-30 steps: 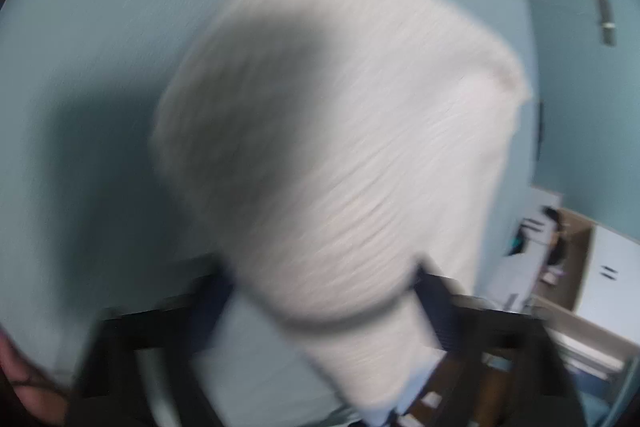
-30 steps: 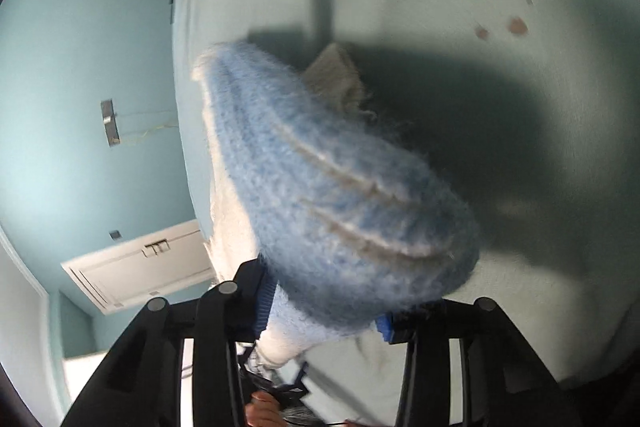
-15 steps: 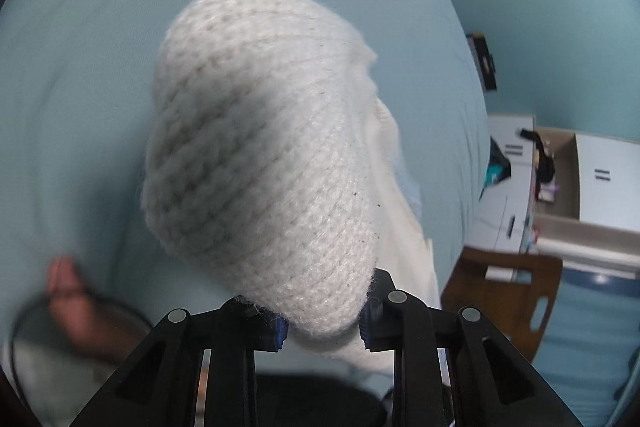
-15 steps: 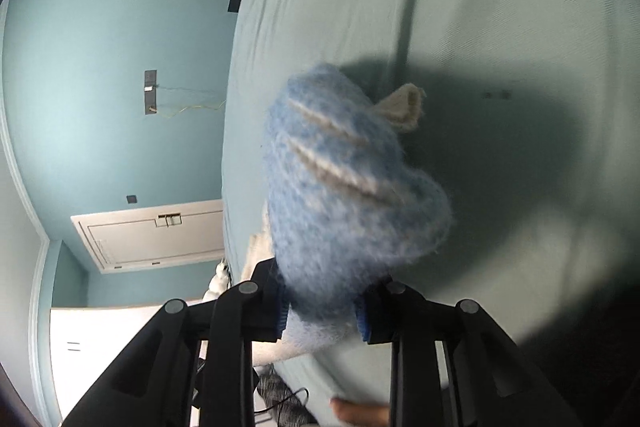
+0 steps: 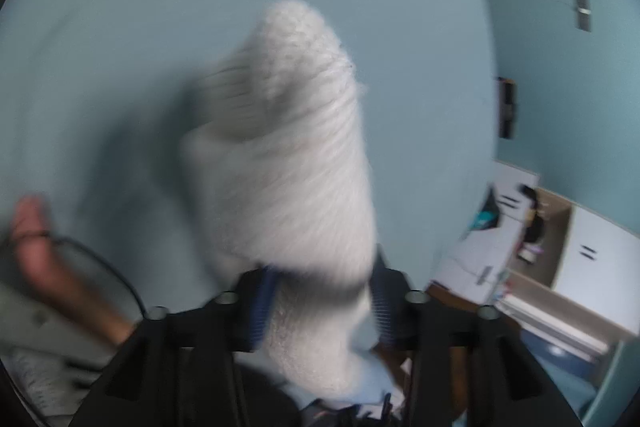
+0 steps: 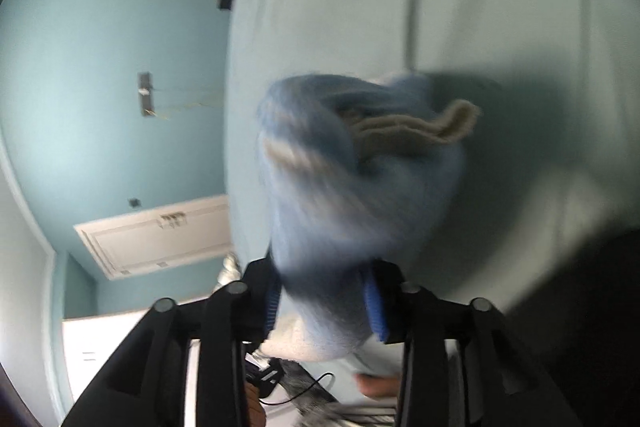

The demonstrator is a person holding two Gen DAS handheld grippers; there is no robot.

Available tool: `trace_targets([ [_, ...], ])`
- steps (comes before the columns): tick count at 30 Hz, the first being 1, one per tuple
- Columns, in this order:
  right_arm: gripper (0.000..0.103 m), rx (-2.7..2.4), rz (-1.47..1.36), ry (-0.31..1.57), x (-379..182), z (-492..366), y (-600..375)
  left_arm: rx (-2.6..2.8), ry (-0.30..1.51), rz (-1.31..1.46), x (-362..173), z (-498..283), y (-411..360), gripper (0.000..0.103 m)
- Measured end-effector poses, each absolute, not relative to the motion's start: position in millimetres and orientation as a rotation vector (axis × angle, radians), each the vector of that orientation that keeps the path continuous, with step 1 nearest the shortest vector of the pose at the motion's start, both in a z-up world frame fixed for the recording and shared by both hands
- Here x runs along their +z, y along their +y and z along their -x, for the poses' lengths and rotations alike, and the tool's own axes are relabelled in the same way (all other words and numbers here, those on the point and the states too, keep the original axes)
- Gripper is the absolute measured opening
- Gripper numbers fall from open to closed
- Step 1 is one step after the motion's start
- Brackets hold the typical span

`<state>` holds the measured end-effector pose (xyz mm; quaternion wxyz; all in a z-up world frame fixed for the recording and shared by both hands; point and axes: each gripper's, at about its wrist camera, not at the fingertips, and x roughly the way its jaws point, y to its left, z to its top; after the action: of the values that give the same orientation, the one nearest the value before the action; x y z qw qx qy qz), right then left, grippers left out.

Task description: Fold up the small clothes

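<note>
My left gripper [image 5: 322, 301] is shut on a white knitted garment [image 5: 288, 155], which hangs in front of the camera above the pale blue bed sheet [image 5: 120, 27]. My right gripper [image 6: 324, 307] is shut on a fuzzy blue knitted garment [image 6: 352, 179] with a beige cuff edge [image 6: 448, 121], held above the same pale sheet [image 6: 500, 7]. Both garments are motion-blurred and hide much of the bed below them.
A person's hand [image 5: 36, 251] with a black cable is at the left of the left wrist view. White cabinets and a wooden shelf [image 5: 560, 247] stand at the right. In the right wrist view a teal wall [image 6: 100, 67] and a white door [image 6: 160, 235] are on the left.
Both grippers have swung with their garments. The white garment now hangs narrower and more upright. The blue garment has turned and its beige cuff now points right.
</note>
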<state>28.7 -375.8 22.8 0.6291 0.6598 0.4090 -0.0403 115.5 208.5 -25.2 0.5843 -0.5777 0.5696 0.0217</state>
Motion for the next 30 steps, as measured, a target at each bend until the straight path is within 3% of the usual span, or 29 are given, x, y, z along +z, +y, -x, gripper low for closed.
trace_targets([
  [2,0.07,-0.101,-1.494,0.84,29,-57,-381,-0.083,1.206,1.361,-31,-164,203,0.079],
  [3,0.073,-0.103,-1.464,0.823,29,-77,-381,-0.141,1.133,1.373,-34,-177,203,0.08],
  [5,0.073,-0.121,-1.382,0.828,19,-113,-381,-0.201,1.028,1.369,-39,-190,199,0.081],
  [6,0.073,-0.114,-1.324,0.838,8,-136,-378,-0.196,1.042,1.336,-40,-190,196,0.087],
  [9,0.072,-0.096,-1.169,0.955,-24,-175,-367,-0.131,1.235,0.971,-39,-188,163,0.092],
  [12,0.072,-0.029,-1.111,0.891,-5,-162,-363,-0.069,1.324,0.572,-39,-183,146,0.092],
  [14,0.072,-0.003,-1.072,0.866,10,-152,-367,-0.018,1.357,0.456,-44,-188,144,0.092],
  [17,0.072,-0.087,-0.998,0.835,21,-142,-389,-0.053,1.397,0.399,-53,-194,148,0.092],
  [22,0.073,-0.202,-0.93,1.041,-15,-143,-403,-0.114,1.383,0.38,-71,-202,152,0.092],
  [23,0.073,-0.17,-0.961,1.071,-27,-149,-406,-0.15,1.391,0.411,-79,-202,150,0.089],
  [24,0.072,-0.144,-0.976,1.107,-36,-158,-405,-0.164,1.381,0.436,-83,-206,147,0.076],
  [26,0.042,-0.161,-0.919,1.114,-37,-168,-403,-0.171,1.344,0.505,-93,-209,150,0.05],
  [27,0.035,-0.175,-0.877,1.108,-31,-169,-403,-0.154,1.327,0.535,-95,-203,153,0.042],
  [30,0.026,-0.17,-0.793,1.047,-1,-168,-397,-0.154,1.277,0.659,-96,-199,157,0.03],
])
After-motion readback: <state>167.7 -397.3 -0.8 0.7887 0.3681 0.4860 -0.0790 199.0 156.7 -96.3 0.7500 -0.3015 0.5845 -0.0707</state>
